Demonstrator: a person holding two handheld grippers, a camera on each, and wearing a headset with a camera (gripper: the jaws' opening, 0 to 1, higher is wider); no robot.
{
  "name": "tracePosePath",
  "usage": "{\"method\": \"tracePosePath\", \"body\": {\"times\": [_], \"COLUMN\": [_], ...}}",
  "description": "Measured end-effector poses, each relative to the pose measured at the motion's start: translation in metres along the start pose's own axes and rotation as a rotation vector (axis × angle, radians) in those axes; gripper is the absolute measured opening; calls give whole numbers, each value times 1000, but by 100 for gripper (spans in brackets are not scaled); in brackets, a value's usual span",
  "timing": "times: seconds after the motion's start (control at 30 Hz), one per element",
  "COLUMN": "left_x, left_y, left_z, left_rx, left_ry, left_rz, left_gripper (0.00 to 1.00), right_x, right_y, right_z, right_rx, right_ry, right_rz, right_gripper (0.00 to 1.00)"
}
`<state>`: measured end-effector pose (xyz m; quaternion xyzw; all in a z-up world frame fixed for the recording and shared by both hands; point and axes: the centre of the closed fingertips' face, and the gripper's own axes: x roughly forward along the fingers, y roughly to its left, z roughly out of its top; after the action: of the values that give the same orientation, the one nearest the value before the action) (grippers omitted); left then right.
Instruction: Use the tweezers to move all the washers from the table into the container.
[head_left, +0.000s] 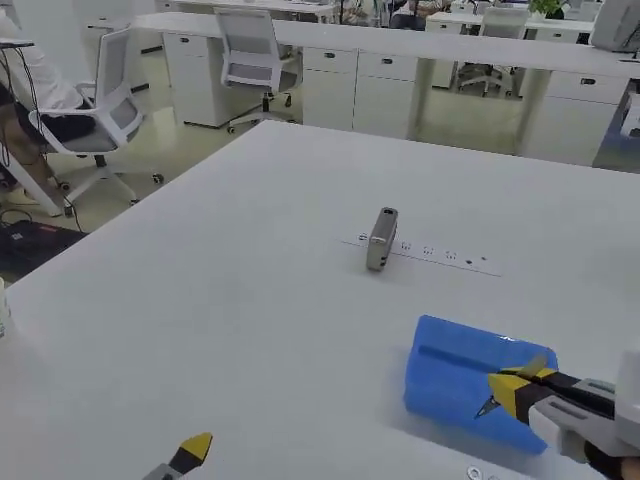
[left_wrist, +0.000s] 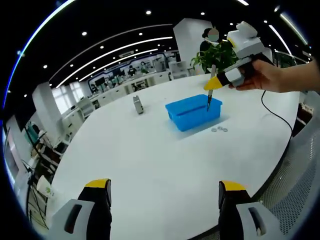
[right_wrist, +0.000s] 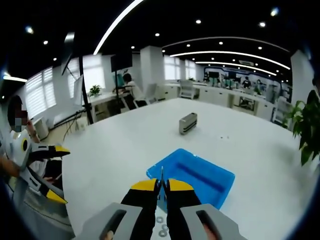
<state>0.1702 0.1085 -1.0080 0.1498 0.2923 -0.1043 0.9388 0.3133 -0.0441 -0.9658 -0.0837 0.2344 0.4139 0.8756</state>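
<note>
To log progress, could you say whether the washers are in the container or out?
Out: the washers lie on the table beside the blue container.

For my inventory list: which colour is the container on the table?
Plain blue. The container shows best in the left gripper view.

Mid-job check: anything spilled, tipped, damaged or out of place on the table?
Nothing stands out. The blue plastic container sits upright on the white table, a few small metal washers lie flat beside it, and the right gripper holds the thin tweezers over it.
</note>
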Motion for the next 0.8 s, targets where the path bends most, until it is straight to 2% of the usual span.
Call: {"method": "tracePosePath", "body": {"times": [0.2,0.43,0.8], "left_x": [0,0,1], "left_y": [1,1,-1], "left_z": [0,0,0], "left_rx": [-11,-12,-19], "left_ry": [-2,-1,-2], "left_rz": [2,3,-6], "left_gripper": [93,93,95], "right_x": [1,9,17], "right_y": [1,-5,-9], "right_z": [-22,-39,-45], "right_rx": [9,27,8], "right_ry": [40,72,101], "right_rz": [-2,-9,-19], "right_gripper": [3,3,3]}}
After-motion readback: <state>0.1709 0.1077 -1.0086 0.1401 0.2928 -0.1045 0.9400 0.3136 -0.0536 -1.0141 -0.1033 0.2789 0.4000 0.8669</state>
